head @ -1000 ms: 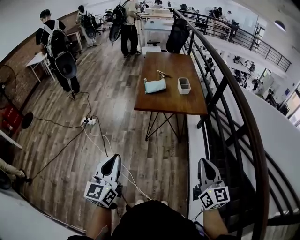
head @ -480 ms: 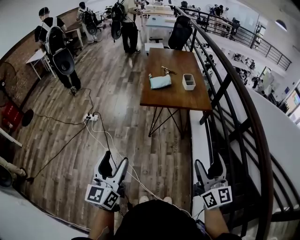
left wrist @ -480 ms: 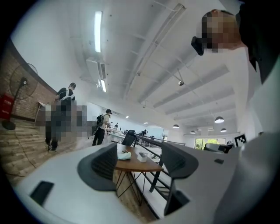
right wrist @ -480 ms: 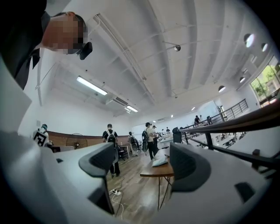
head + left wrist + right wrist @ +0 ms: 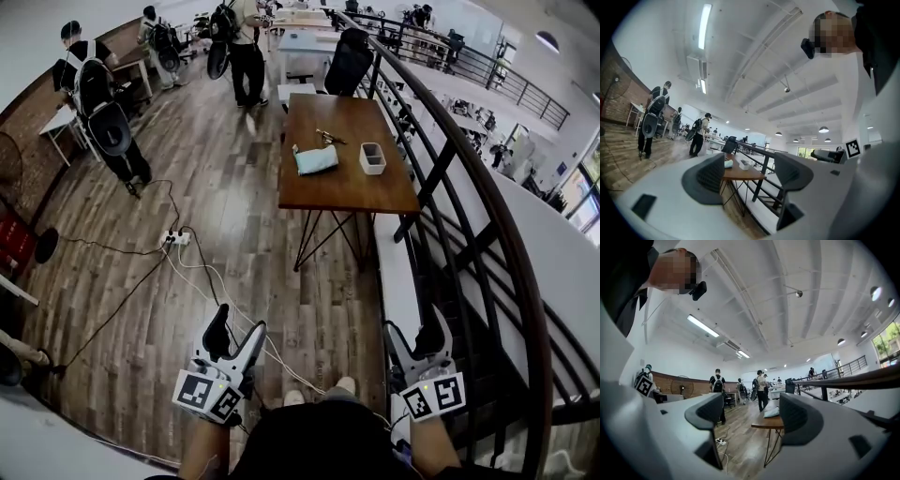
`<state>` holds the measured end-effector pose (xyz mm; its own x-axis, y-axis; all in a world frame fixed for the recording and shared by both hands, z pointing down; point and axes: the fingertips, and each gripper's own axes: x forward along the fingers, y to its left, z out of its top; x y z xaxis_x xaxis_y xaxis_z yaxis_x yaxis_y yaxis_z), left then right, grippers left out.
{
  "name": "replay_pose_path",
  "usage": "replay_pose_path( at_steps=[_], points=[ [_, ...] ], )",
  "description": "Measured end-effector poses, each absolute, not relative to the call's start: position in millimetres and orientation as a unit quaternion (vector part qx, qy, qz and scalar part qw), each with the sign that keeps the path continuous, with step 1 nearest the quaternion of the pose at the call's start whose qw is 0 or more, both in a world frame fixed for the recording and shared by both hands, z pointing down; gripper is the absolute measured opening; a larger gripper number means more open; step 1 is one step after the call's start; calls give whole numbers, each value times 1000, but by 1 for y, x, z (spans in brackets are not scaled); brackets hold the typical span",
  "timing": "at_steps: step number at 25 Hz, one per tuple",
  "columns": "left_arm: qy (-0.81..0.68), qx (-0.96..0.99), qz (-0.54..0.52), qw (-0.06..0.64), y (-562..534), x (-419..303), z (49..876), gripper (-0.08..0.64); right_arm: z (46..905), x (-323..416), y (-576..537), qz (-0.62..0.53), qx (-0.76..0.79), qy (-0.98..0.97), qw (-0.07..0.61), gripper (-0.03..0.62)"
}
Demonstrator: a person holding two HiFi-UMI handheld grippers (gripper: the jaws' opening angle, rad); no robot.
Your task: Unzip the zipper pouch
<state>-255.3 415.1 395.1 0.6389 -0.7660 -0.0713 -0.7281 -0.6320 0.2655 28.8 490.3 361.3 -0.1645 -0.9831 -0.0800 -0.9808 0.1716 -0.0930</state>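
A light blue zipper pouch point(image 5: 314, 160) lies on a brown wooden table point(image 5: 347, 192) several steps ahead of me. It also shows small in the left gripper view, pouch point(image 5: 728, 163), and in the right gripper view, pouch point(image 5: 771, 412). Both grippers hang low at my sides, far from the table. My left gripper point(image 5: 236, 328) has its jaws apart and still opening, with nothing between them point(image 5: 750, 171). My right gripper point(image 5: 413, 330) stands wide open and empty point(image 5: 750, 416).
On the table a white box point(image 5: 372, 158) and a small metal item point(image 5: 328, 138) sit near the pouch. A power strip point(image 5: 175, 239) with trailing cables lies on the wood floor. A black railing point(image 5: 441, 169) and stairs run along the right. People with backpacks point(image 5: 103, 103) stand at the far left.
Both grippers' jaws have gone from shut to open. The grippers stay low at my sides and the table has shifted only slightly in view.
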Motion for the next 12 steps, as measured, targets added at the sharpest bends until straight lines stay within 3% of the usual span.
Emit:
replay_pose_path(
  at_steps=[12],
  points=[
    [-417, 902, -72, 83, 385, -240, 389, 337, 356, 38, 455, 1, -637, 769, 58, 354]
  ],
)
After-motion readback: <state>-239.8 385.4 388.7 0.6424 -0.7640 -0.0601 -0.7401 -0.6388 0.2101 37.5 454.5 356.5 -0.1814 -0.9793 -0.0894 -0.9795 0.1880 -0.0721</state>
